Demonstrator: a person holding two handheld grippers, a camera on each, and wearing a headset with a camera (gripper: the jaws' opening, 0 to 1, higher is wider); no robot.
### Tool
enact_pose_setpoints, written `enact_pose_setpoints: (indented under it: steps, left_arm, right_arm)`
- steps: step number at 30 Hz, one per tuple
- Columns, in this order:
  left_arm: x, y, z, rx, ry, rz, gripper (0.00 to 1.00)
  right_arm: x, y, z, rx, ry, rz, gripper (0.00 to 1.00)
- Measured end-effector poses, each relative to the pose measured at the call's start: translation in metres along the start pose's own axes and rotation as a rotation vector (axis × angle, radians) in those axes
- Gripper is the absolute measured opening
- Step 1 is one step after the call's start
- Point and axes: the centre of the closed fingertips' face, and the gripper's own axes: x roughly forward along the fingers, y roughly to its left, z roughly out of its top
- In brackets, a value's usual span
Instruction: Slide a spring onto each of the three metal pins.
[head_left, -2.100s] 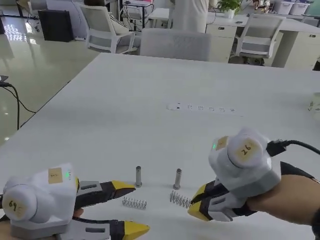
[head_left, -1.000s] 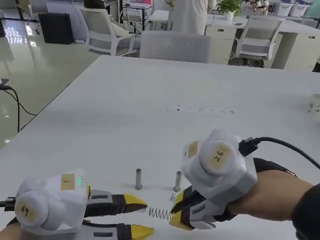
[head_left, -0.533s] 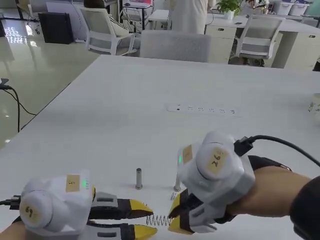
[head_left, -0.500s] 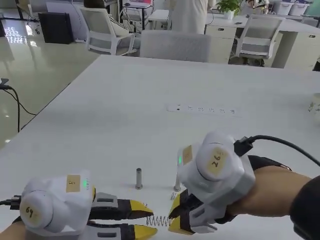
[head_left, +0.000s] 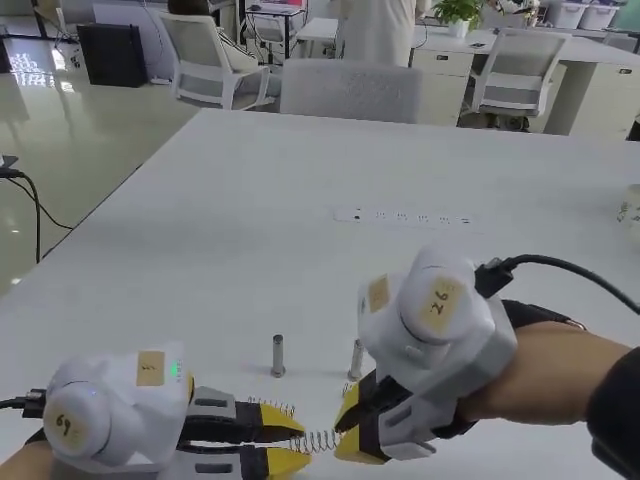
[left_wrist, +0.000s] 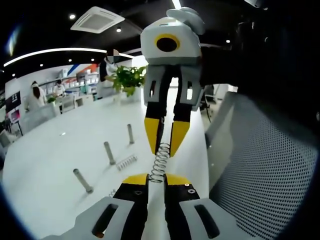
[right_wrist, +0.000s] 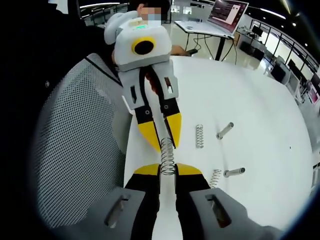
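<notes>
**One spring clamped between two grippers; two springs loose, three pins bare**

Three short grey metal pins (left_wrist: 109, 152) stand upright in a row on the white tabletop (head_left: 330, 170), and none of them carries a spring.

There are three springs. One thin coiled steel spring (left_wrist: 160, 161) spans the gap between the two grippers. The left gripper (left_wrist: 156, 179) has its yellow-tipped jaws pinched together on one end of it. The right gripper (right_wrist: 167, 170) is clamped the same way on the other end. The two sets of tips face each other, near but not touching.

The first loose spring (right_wrist: 199, 136) lies flat on the table between the held spring and the pins. The second loose spring (right_wrist: 215, 177) lies just beside the base of one pin.

All of this sits close to the table's near edge, and a grey mesh surface (right_wrist: 75, 140) lies just past that edge. Beyond the pins the tabletop runs wide and bare to a flush socket strip (head_left: 400, 216). Grey office chairs (head_left: 350, 92) stand at the far edge. Along the left edge, the shiny floor (head_left: 70, 130) shows.
</notes>
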Motion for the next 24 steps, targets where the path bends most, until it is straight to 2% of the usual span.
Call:
enact_pose_setpoints:
  steps: [8, 16, 24]
  left_arm:
    - [0.001, -0.002, -0.002, 0.009, 0.011, -0.002, 0.02]
    - [0.003, -0.005, -0.002, 0.021, 0.012, -0.010, 0.02]
    - [0.005, -0.008, -0.002, 0.025, 0.019, -0.020, 0.02]
  right_arm:
    - [-0.006, 0.001, 0.015, 0.029, -0.060, 0.000, 0.08]
    - [-0.008, 0.002, 0.022, 0.045, -0.102, 0.006, 0.08]
    - [-0.008, 0.005, 0.028, 0.031, -0.108, 0.008, 0.08]
